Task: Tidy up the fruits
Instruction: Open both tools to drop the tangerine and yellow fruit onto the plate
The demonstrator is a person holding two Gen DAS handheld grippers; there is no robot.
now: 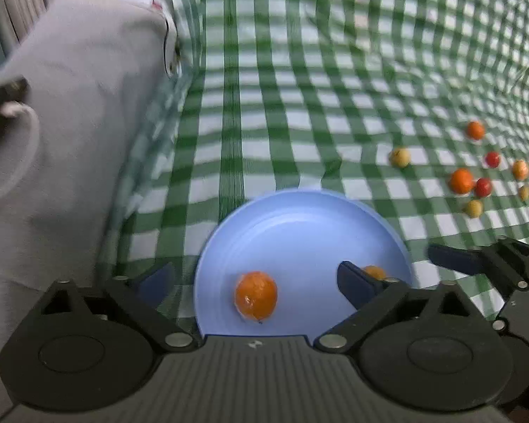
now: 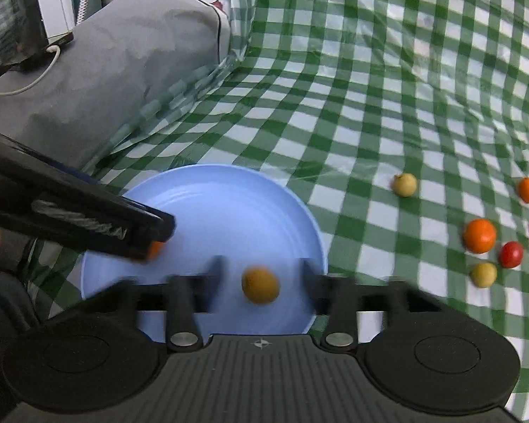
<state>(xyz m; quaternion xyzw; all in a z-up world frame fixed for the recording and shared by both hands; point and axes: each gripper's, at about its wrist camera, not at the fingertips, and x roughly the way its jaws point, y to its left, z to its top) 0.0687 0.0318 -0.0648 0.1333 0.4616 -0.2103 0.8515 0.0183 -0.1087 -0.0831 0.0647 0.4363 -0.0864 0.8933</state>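
Nearest my left wrist lens is the left claw [image 1: 257,278], its dark blue fingers spread wide with nothing between the pads; one orange fruit [image 1: 255,299] lies on the blue plate [image 1: 299,218] between them, touching neither. A second small orange fruit [image 1: 374,272] peeks out from behind the finger on the right side of that view. From the right wrist lens I see the right claw [image 2: 261,275], blurred, also standing wide apart over the plate [image 2: 229,190], with a dull orange fruit [image 2: 260,284] sitting on the plate between its fingers, free of both. The left claw's finger [image 2: 134,232] reaches in from the left edge of this view, with a bit of orange showing at its tip. The plate rests on a green-and-white checked cloth [image 1: 299,88] that covers the surface; I cannot tell what lies beneath it. Off to the right, well apart from the plate, loose fruits lie scattered on the cloth: a larger orange one [image 2: 479,235], two red ones [image 2: 510,254], a pale yellow one [image 2: 404,184] and others. A grey cushion [image 2: 105,63] rises at the left.
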